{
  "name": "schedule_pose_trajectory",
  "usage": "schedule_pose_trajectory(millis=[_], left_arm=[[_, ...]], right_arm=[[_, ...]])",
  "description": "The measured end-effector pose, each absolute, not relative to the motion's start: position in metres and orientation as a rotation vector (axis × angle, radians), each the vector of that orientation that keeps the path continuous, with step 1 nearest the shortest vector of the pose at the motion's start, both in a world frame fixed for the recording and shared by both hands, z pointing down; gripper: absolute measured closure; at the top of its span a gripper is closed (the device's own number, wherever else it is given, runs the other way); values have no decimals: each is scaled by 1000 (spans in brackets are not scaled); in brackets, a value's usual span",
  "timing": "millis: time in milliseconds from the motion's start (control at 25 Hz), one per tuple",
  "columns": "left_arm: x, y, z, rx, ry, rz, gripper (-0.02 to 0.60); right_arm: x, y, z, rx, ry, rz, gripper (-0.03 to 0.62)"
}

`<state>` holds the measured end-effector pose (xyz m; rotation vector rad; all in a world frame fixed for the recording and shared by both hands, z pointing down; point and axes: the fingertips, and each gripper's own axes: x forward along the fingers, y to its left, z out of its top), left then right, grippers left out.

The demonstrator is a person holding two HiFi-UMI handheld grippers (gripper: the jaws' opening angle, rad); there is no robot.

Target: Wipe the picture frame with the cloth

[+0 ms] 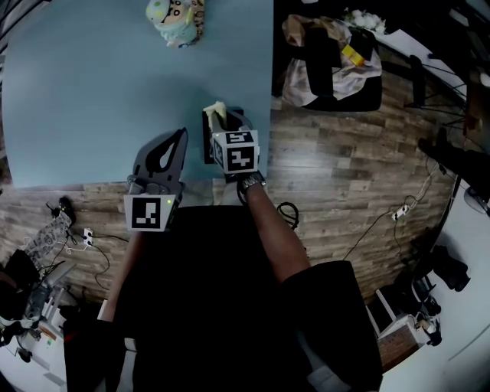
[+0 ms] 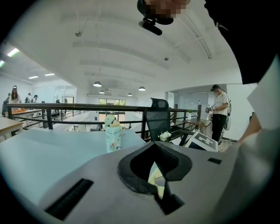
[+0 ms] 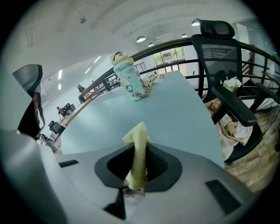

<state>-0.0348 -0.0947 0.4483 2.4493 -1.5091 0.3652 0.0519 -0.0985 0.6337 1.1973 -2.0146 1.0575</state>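
Note:
My right gripper [image 1: 223, 116] is shut on a folded pale yellow cloth [image 1: 217, 109] over the near right part of the light blue table [image 1: 92, 92]. In the right gripper view the cloth [image 3: 139, 153] stands up between the closed jaws [image 3: 140, 142], its tip poking out past them. To its left, my left gripper [image 1: 181, 134] hovers over the table's near edge, shut, with no object seen in its grasp [image 2: 155, 144]. A yellowish scrap shows through its jaw gap; I cannot tell what it is. No picture frame is clearly visible in any view.
A patterned bottle with a round cartoon lid [image 1: 176, 19] stands at the table's far side [image 3: 129, 78]. A black office chair piled with bags and cloth [image 1: 329, 61] sits right of the table. Cables and gear lie on the wooden floor. A person stands far right [image 2: 220, 109].

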Motion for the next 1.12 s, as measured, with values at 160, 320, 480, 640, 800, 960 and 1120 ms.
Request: schedule_pose_trajectory(millis=[160,320,480,640,800,960,1120], left_arm=[[-30,-95,448,2464,-1495,363,584],[-25,-94,446,2470,-1485,351,584],[-22,-94,446,2472,-1479,355,584],[-19,-93,446,2477,-1474,354,584],[-16,-92,444,2484,-1471,353,584],[-11,-91,442,2489,-1462,346,584],[-9,-91,444,2491,-1459,347,584]], right_arm=[[58,-99,634,1214,-2008,1060,536],[64,-98,633,1230,-1998,1062,536],[72,-99,633,1248,-1988,1068,536],[81,-98,633,1272,-1973,1072,536],[88,-97,631,1287,-1965,1081,536],[93,-95,630,1296,-1961,1085,536],[98,-96,631,1312,-1952,1090,536]])
